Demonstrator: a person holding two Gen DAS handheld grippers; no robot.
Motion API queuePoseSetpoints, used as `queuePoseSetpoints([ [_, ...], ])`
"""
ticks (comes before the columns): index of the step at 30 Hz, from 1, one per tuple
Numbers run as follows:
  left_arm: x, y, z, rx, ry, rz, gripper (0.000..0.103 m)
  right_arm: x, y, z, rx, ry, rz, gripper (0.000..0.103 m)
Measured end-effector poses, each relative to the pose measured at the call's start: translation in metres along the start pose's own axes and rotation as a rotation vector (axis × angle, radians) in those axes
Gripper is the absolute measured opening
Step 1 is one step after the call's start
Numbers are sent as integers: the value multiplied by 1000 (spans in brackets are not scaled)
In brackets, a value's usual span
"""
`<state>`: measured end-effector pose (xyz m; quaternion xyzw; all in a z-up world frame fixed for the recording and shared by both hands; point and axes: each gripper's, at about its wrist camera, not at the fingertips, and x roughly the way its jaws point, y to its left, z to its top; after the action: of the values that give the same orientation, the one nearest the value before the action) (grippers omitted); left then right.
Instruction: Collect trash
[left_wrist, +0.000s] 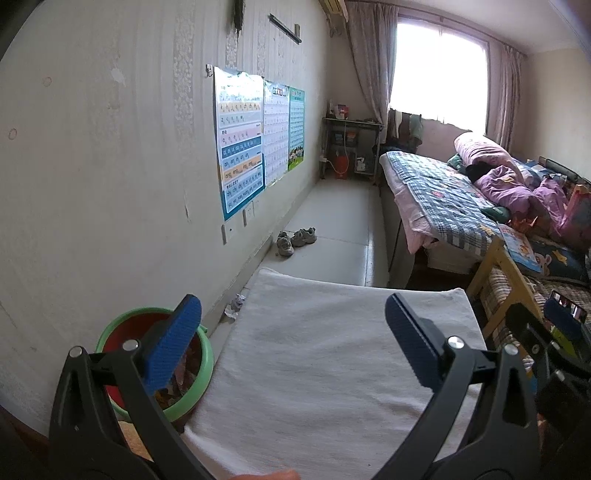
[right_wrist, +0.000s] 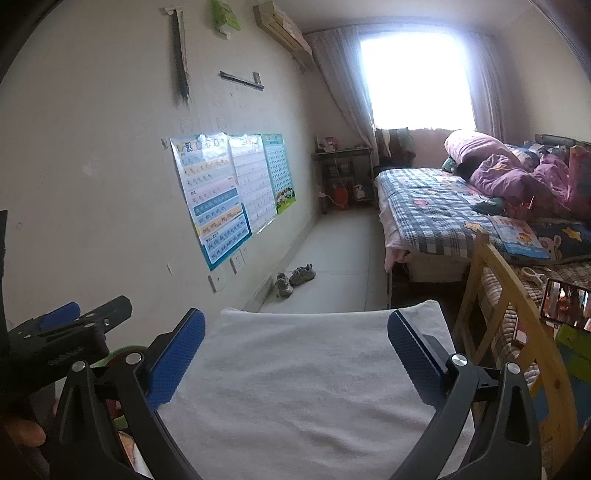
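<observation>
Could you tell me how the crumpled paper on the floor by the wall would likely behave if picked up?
The crumpled paper looks small and wadded, so it is probably very light and would squash between pads. It lies loose on the floor beside the white cloth, so a nudge would likely send it skidding. Creased folds should give some grip.

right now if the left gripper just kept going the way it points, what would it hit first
Probably the white towel. The left gripper has open, empty jaws and points slightly downward over that cloth, so it would likely meet the towel's surface before the floor beyond. Depth is hard to judge in the fisheye view.
</observation>
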<state>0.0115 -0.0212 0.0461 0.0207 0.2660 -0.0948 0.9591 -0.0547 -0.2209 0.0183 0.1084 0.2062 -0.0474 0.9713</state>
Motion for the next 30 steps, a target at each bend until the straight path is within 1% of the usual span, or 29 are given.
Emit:
queuePoseSetpoints([
  [9,-1,1,-1,5,-3,1,98,3,4,-3,-10,14,-4,96],
  [30,7,7,-3,-1,31,5,98,15,6,-10,-15,67,-14,96],
])
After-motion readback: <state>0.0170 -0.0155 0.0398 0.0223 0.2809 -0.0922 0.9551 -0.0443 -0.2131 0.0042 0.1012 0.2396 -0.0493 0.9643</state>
